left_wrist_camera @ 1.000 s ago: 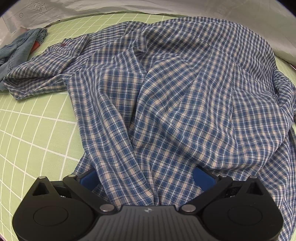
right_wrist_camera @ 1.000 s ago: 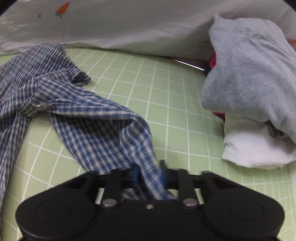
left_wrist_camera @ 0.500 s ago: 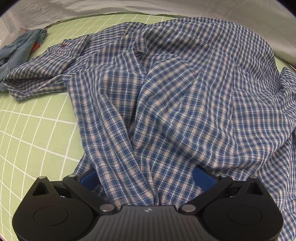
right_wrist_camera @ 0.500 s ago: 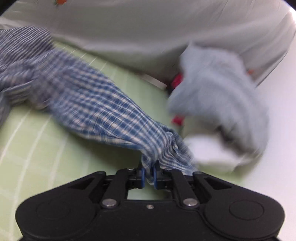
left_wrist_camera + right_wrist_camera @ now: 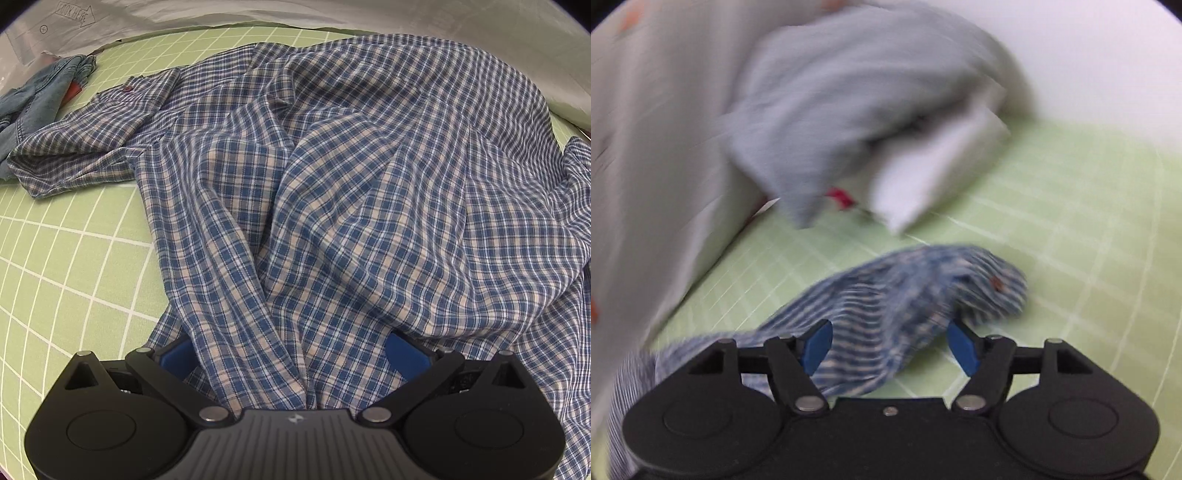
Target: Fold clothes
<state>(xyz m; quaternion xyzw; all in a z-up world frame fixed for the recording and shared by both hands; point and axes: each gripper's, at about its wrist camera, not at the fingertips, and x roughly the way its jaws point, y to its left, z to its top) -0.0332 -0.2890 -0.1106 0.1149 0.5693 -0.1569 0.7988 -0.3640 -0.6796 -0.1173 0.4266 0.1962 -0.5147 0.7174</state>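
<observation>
My left claw [image 5: 295, 350] points steeply down onto the plaid shirt [image 5: 351, 192], which lies rumpled and spread across the green gridded surface [image 5: 74, 266]. Its jaws stand wide apart, the blue pads [image 5: 177, 356] showing at either side, and a bunched ridge of the shirt's cloth runs up between them; the pads do not press on it. At the far left edge of that view a denim garment [image 5: 33, 96] lies crumpled, touching the end of the shirt's sleeve.

My right claw [image 5: 888, 347] is blurred with motion. Its jaws are opening, already well spread, and the shirt's other sleeve [image 5: 905, 295] lies between the pads and beyond them on the green surface, with the cuff and a small reddish button [image 5: 996, 283] at its end. I cannot see either pad gripping it. Farther back a grey garment [image 5: 842, 99] rests over a white folded one [image 5: 934, 177].
</observation>
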